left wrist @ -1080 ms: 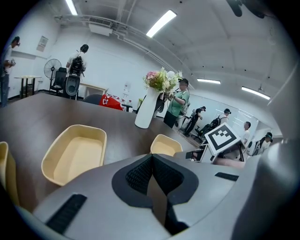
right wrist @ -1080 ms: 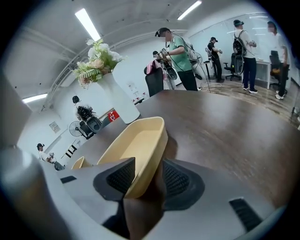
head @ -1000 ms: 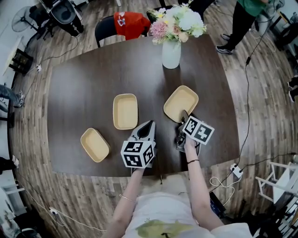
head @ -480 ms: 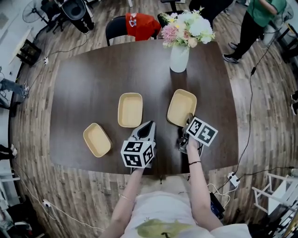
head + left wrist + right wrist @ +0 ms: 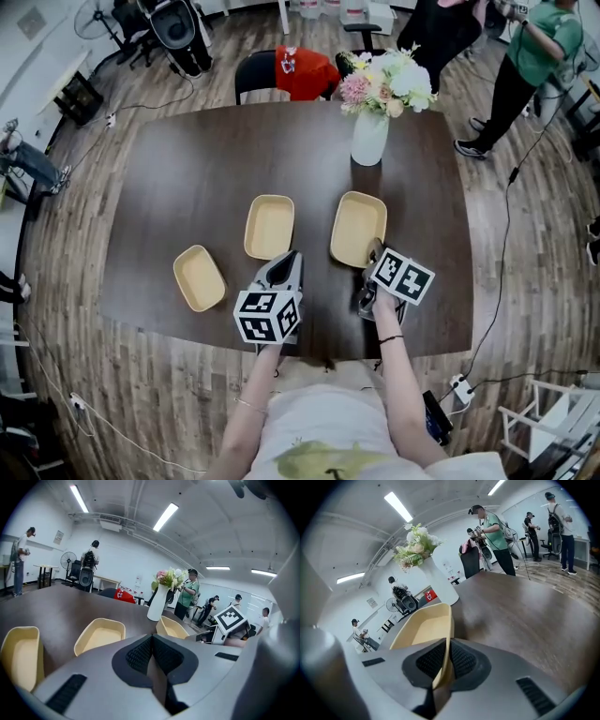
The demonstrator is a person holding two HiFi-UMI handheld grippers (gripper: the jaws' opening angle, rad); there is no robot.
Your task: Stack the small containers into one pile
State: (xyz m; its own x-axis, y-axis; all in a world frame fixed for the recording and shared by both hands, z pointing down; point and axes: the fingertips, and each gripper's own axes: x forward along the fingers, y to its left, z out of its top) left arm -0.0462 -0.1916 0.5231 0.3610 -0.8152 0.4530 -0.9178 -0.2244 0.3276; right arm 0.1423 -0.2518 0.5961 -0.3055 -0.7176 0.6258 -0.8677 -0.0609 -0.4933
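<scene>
Three shallow tan containers lie on the dark table (image 5: 187, 178): a left one (image 5: 199, 277), a middle one (image 5: 269, 226) and a right one (image 5: 358, 228). My right gripper (image 5: 375, 251) is shut on the near rim of the right container (image 5: 424, 627); its jaws have just closed, and the thin rim shows between the pads (image 5: 459, 660). My left gripper (image 5: 289, 258) hovers just in front of the middle container (image 5: 100, 634), shut with nothing between its jaws. The left gripper view also shows the left container (image 5: 21, 656) and the right container (image 5: 171, 626).
A white vase of flowers (image 5: 369, 136) stands behind the right container, near the table's far edge. A chair with a red cloth (image 5: 305, 73) is beyond the table. People stand on the wooden floor at the back right (image 5: 525, 56). A cable (image 5: 502, 216) runs along the floor at the right.
My right gripper's jaws have closed on the right container's near rim, and that container has turned a little straighter. Both grippers have risen slightly. The head camera's view has shifted.
</scene>
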